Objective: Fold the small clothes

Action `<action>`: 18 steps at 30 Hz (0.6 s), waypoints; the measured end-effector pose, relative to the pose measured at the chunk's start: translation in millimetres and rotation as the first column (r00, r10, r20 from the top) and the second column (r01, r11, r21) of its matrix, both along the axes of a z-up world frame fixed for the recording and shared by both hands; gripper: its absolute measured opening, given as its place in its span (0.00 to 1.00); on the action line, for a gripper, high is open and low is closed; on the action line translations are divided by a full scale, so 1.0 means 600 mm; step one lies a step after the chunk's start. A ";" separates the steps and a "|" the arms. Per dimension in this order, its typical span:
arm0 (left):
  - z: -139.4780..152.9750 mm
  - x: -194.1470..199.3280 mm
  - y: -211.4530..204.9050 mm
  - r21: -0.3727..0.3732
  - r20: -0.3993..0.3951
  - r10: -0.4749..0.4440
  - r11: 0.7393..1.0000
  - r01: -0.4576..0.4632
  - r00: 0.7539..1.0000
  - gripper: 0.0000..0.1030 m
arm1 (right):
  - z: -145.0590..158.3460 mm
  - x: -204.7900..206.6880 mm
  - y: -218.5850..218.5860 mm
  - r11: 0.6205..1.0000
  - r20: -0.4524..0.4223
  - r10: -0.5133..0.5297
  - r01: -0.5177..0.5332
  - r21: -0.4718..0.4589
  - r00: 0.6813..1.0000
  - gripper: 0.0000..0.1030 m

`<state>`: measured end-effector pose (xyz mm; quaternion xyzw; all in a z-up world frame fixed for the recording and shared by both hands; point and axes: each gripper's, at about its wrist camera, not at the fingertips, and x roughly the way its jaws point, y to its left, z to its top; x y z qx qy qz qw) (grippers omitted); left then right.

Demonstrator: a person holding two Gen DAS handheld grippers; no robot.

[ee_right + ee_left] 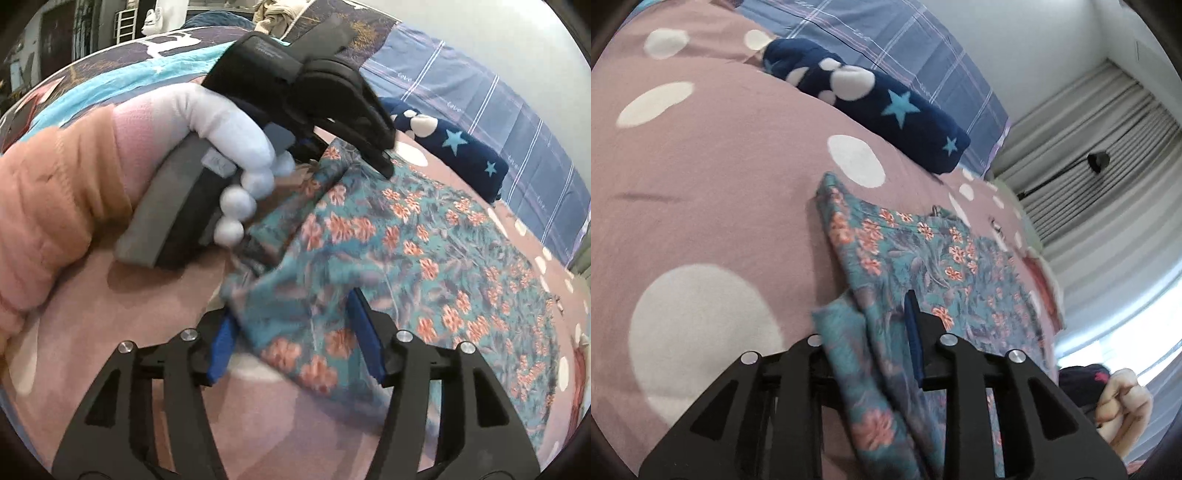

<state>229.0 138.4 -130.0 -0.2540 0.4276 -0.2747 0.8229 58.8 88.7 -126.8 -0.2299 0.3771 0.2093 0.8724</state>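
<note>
On a pink dotted bedspread [713,177], the left gripper [886,317] pinches the near-left edge of a floral garment [424,251]. The right gripper [291,339] straddles its near corner, jaws wide. A pull before it closes would bunch the cloth. A navy starred bundle [886,107] lies far right, clear.

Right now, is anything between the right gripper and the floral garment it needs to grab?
Nothing visible blocks it. The right gripper is open, with the floral garment edge already lying between its blue pads. The left gripper pinches another corner farther back, off to the side.
</note>
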 end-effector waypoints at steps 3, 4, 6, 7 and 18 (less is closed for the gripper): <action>-0.004 0.014 0.000 -0.007 -0.026 0.008 1.000 -0.009 1.000 0.08 | 0.004 0.011 0.002 1.000 0.004 -0.004 0.004 0.021 1.000 0.14; 0.001 0.012 0.001 -0.007 -0.016 0.015 1.000 -0.015 1.000 0.07 | 0.011 0.010 -0.004 0.999 0.018 -0.010 0.009 0.039 1.000 0.13; 0.018 0.005 -0.005 -0.001 0.014 0.022 1.000 -0.022 1.000 0.07 | 0.023 0.007 -0.020 0.996 0.019 -0.005 0.003 0.093 1.000 0.11; 0.026 0.004 -0.009 -0.005 0.021 0.023 1.000 -0.023 1.000 0.07 | 0.032 0.009 -0.033 0.992 0.015 -0.007 0.005 0.129 1.000 0.11; 0.134 -0.009 -0.110 -0.030 0.116 -0.015 0.999 0.019 0.993 0.07 | 0.121 -0.005 -0.183 0.907 -0.007 -0.101 0.095 0.409 0.995 0.11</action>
